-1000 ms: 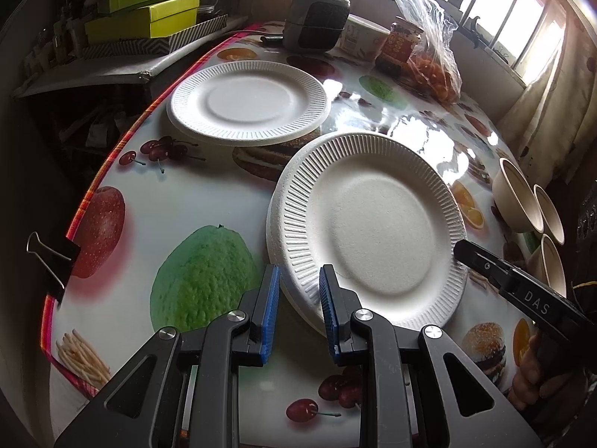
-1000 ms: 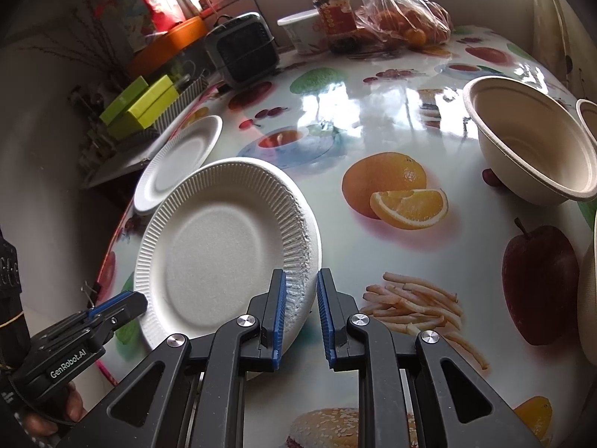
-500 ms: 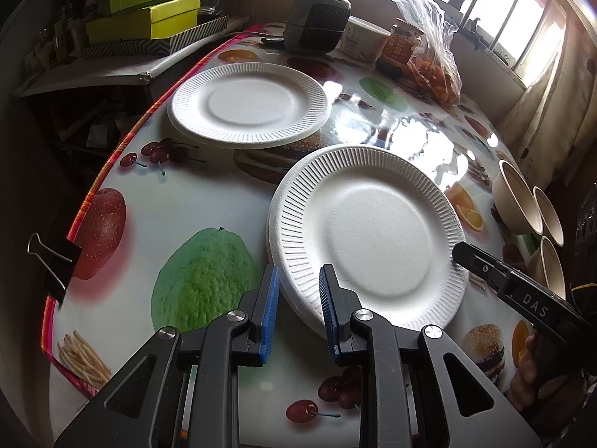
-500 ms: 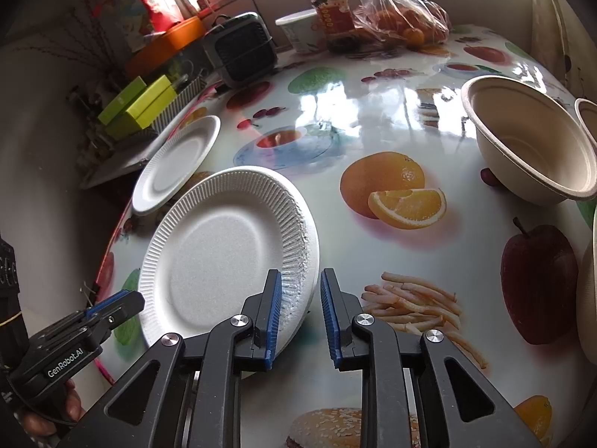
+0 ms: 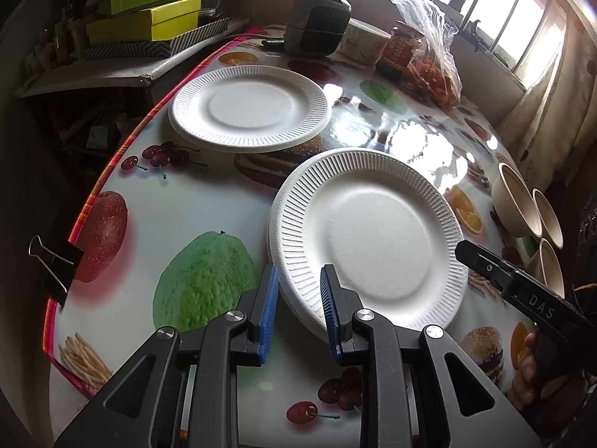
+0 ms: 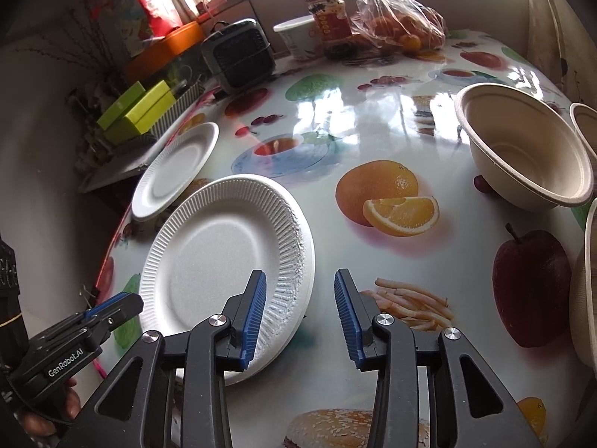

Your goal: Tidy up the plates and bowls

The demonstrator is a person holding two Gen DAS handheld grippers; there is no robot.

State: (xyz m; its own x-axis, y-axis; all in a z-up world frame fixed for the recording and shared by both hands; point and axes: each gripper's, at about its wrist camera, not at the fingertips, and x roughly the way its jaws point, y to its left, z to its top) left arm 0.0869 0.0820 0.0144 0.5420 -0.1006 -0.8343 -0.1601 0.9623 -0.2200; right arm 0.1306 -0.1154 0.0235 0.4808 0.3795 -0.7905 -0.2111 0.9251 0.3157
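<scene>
A white ribbed foam plate [image 5: 373,242] [image 6: 212,261], with a doubled rim like two stacked, lies on the fruit-print table. My left gripper [image 5: 298,310] [image 6: 127,304] is shut on its near-left rim: one pad lies on top and the other sits at the outer edge. My right gripper [image 6: 300,280] [image 5: 466,252] is at the opposite rim, and its jaws are opening. Its left pad hovers over the rim without pressing and its right pad is over bare table. A second white plate [image 5: 250,108] [image 6: 175,168] lies farther back by the table edge. Three beige bowls [image 5: 515,201] [image 6: 522,156] stand to the right.
At the back stand a black heater [image 5: 317,26], a white tub, a jar [image 5: 403,48] and a plastic bag of oranges [image 5: 433,71]. Yellow-green boxes [image 5: 149,22] sit on a side shelf. A binder clip [image 5: 56,261] grips the table's left edge.
The right gripper's jaws have spread apart and let go of the plate rim. The plate's right side has sunk toward the table. The left gripper stays as it was.
</scene>
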